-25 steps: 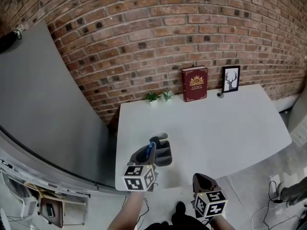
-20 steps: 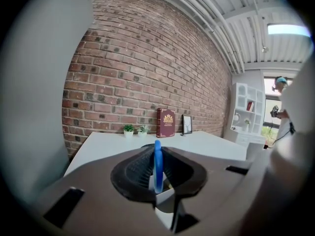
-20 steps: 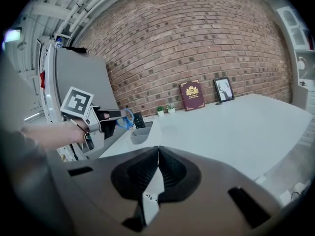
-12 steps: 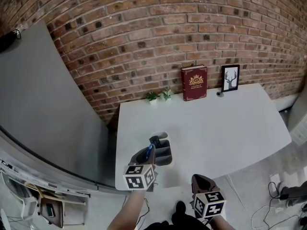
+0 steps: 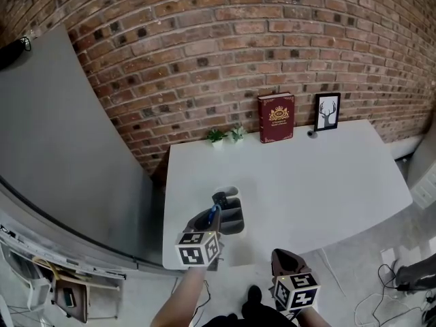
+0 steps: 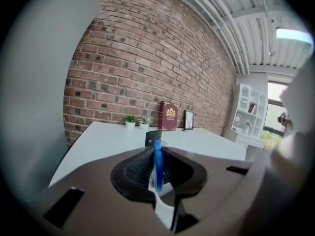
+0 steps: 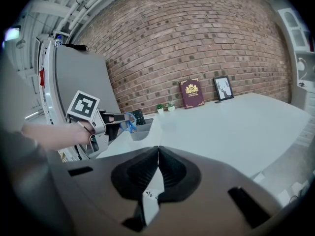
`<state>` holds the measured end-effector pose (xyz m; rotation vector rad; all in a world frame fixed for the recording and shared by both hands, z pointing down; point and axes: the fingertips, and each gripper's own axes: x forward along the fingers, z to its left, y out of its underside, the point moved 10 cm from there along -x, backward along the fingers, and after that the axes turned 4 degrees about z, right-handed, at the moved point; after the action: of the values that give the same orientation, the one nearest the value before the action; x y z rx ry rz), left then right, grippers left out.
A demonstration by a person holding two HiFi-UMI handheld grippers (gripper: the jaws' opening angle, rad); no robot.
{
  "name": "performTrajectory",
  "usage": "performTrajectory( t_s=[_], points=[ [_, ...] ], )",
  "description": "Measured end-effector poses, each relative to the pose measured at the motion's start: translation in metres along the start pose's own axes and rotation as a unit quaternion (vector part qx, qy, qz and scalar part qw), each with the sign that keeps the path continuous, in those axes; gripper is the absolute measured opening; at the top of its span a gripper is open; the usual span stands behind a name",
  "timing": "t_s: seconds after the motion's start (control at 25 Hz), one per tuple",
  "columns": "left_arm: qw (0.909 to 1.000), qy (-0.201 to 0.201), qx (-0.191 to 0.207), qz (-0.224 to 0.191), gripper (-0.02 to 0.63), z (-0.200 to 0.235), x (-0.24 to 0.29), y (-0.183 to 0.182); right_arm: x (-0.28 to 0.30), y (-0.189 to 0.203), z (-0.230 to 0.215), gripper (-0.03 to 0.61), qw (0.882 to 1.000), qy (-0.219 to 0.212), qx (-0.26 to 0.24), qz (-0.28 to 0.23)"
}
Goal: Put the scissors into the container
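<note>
The left gripper [image 5: 208,222] is clenched on the blue-handled scissors [image 6: 158,167] right by the grey container [image 5: 233,225] at the desk's [image 5: 306,176] near corner — best to line them up over a compartment, lower, then let go — while the right gripper [image 7: 158,165] hangs closed and empty.

Scissors [image 6: 158,165]: only thin blue handle edge shows between left gripper [image 5: 208,223] jaws; blades hidden in every view. Container [image 5: 233,222]: near end covered by left gripper in head view, compartments' contents too small to tell. Dark upright thing [image 5: 220,199] at container's far end: cannot identify. Left gripper view: container body hidden behind jaws. Left forearm [image 5: 178,304] cut off by head view's bottom edge. Book [image 5: 276,118] on bench [image 5: 327,176]: cover print too small to read
</note>
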<state>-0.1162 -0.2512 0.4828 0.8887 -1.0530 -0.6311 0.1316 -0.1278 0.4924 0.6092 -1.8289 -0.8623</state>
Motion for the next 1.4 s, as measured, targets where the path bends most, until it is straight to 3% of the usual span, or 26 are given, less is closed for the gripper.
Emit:
performTrajectory(
  t_s=[0.76, 1.4],
  points=[
    [0.9998, 0.001, -0.004, 0.019, 0.066, 0.005, 0.004, 0.002, 0.003, 0.003, -0.002, 0.002, 1.0, 0.0, 0.001, 0.009],
    [0.9993, 0.006, -0.019, 0.032, 0.092, 0.004, -0.031, 0.027, 0.008, 0.004, 0.009, 0.002, 1.0, -0.019, -0.015, 0.015]
  ],
)
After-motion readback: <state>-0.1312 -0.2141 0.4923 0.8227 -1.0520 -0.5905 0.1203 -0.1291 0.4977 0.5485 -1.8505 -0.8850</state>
